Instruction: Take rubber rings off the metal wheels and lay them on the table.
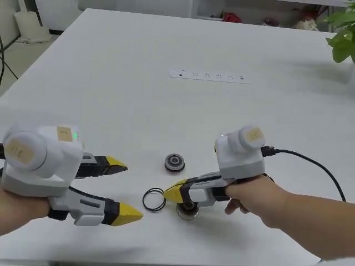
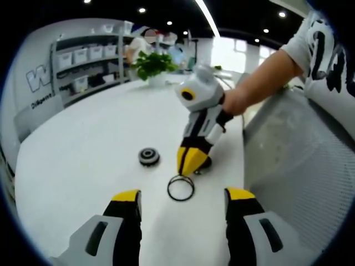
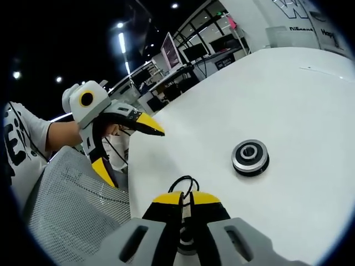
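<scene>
A loose black rubber ring lies flat on the white table, also seen as ring and ring. My right gripper is shut, its yellow tips pinching the ring's near edge. Under its jaws stands a bare metal wheel, partly hidden. A second wheel with a black ring on it sits just beyond, wheel, wheel. My left gripper stands open left of the ring, empty. From its own view the left gripper faces the ring and the right gripper.
A white power strip lies further back on the table. A potted plant stands at the far right edge. A black cable trails from the right gripper. The near table edge runs just below both grippers.
</scene>
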Available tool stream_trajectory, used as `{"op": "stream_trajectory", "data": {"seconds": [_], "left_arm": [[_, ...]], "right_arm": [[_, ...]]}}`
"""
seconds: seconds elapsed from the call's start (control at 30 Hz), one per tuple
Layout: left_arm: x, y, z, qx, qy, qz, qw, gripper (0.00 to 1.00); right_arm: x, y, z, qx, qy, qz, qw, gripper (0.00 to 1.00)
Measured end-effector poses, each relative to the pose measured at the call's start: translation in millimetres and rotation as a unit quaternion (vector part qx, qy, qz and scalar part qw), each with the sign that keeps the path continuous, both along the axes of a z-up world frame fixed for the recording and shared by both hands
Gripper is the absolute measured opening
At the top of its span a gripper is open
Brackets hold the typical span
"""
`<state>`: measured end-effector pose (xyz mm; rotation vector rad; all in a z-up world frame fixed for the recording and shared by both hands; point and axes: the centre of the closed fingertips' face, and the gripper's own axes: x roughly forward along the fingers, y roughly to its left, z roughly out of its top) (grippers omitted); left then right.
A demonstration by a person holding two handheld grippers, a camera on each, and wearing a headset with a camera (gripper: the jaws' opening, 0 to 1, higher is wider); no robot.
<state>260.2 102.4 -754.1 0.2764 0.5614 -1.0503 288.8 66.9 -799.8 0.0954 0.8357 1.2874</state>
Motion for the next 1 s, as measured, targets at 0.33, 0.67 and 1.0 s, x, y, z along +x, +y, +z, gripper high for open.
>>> {"op": "stream_trajectory", "data": {"seconds": [0.33, 0.67, 1.0], "left_arm": [[-0.6, 2.3, -1.4, 0.002, 0.003, 0.003, 1.0000, 0.61], [5.3, 1.8, 4.1, 0.001, -0.003, 0.002, 1.0000, 0.61], [16.5, -1.8, 12.5, -0.003, -0.011, 0.003, 0.9999, 0.61]], "right_arm": [[2.8, -2.0, 0.6, -0.003, -0.008, -0.005, 1.0000, 0.08], [12.2, -8.8, 23.2, 0.015, -0.025, -0.016, 0.9994, 0.12], [21.8, -20.6, 40.3, 0.021, -0.049, -0.028, 0.9982, 0.16]]}}
